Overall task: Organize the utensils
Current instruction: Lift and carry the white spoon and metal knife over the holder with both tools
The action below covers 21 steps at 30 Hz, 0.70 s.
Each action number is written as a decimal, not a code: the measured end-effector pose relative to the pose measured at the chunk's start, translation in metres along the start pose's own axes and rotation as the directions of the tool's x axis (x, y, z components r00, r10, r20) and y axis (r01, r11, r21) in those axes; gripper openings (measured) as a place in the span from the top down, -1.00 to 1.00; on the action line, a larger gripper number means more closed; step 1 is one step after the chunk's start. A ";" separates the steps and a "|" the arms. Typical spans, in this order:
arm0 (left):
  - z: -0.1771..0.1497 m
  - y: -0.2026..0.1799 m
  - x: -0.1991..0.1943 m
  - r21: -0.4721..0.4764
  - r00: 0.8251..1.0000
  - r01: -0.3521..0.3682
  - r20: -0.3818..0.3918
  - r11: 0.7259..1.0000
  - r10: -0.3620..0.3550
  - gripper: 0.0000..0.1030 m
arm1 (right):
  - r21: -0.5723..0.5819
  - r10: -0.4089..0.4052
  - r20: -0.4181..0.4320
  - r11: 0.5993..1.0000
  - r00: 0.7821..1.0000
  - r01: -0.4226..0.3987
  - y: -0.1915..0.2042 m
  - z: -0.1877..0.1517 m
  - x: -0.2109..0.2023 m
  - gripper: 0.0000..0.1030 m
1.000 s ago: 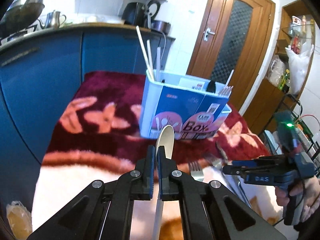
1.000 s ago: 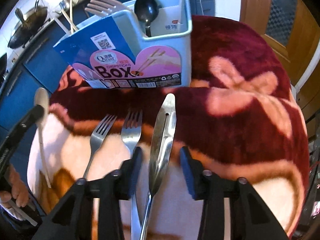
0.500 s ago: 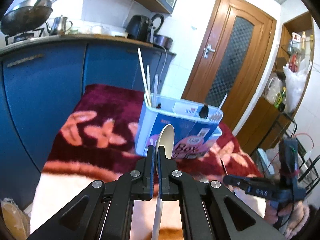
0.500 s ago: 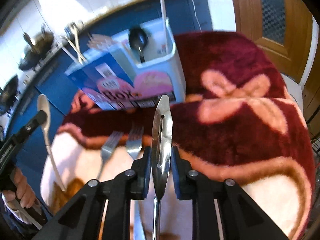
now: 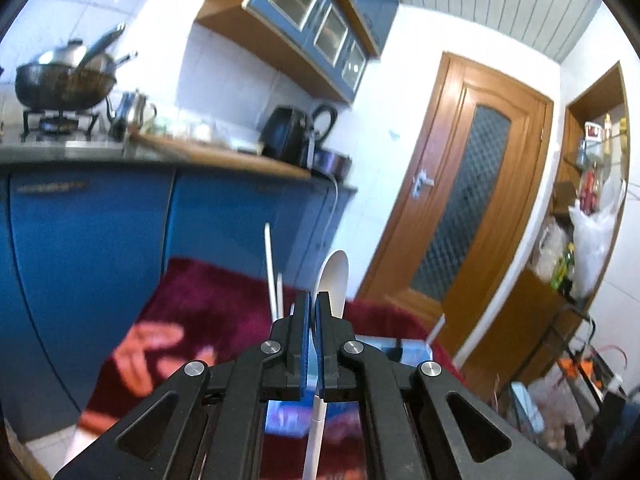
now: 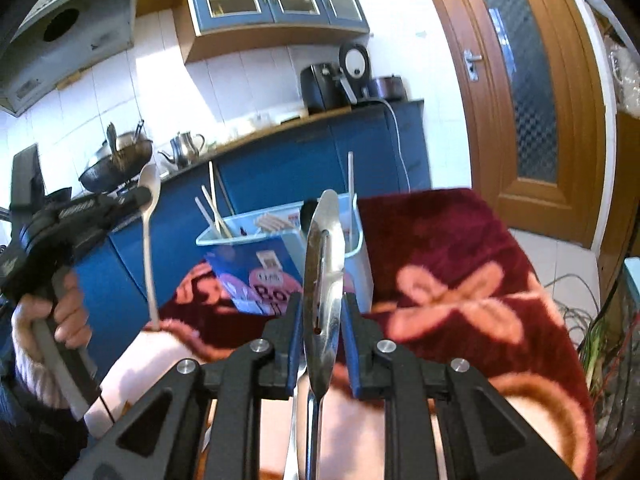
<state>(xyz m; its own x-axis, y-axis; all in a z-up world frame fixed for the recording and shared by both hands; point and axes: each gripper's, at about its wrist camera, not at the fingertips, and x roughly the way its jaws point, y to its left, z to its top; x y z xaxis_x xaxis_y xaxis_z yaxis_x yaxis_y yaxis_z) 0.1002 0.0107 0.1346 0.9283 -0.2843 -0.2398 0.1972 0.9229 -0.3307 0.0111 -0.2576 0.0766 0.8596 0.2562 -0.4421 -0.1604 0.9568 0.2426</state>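
The left tongs point(image 5: 312, 304) are clamped on a white plastic spoon point(image 5: 334, 280), whose long axis runs nearly upright through the middle of the left wrist frame: bowl at the top above the pads, handle dropping to the bottom edge, where it is cut off. In the right wrist frame the same spoon point(image 6: 149, 240) stands at the left, bowl up, handle hanging down, held by those tongs point(image 6: 138, 199) with a hand point(image 6: 60, 320) wrapped round the grip below. The right tongs point(image 6: 320, 320) are closed on a steel utensil point(image 6: 324, 272) with a slot down its blade; it points up and away along the centre of the frame, its rounded tip overlapping the holder behind, its lower end hidden between the black arms at the bottom edge. What kind of utensil it is cannot be told for sure. The blue-and-white utensil box point(image 6: 276, 264) stands on the dark red flowered blanket point(image 6: 460, 272) that covers the desk, upper centre of the right wrist frame, with chopsticks point(image 6: 214, 208) leaning out of its left compartment; the rest of its contents are blurred. In the left wrist frame the box point(image 5: 408, 350) is mostly hidden behind the tongs, only a pale corner showing at lower centre, and the whole picture is smeared.
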 end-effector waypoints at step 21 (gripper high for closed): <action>0.013 0.008 0.055 -0.106 0.963 -0.098 0.241 0.990 0.121 0.95 | 0.025 -0.006 0.078 1.000 0.997 0.005 -0.010 0.005 0.002 0.60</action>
<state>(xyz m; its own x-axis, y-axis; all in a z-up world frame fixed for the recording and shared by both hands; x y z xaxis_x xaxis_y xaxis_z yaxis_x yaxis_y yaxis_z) 0.1573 0.0059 0.1301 0.9937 -0.0997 -0.0512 0.0711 0.9137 -0.4001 0.0172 -0.2671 0.0773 0.8959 0.2385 -0.3749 -0.1444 0.9542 0.2619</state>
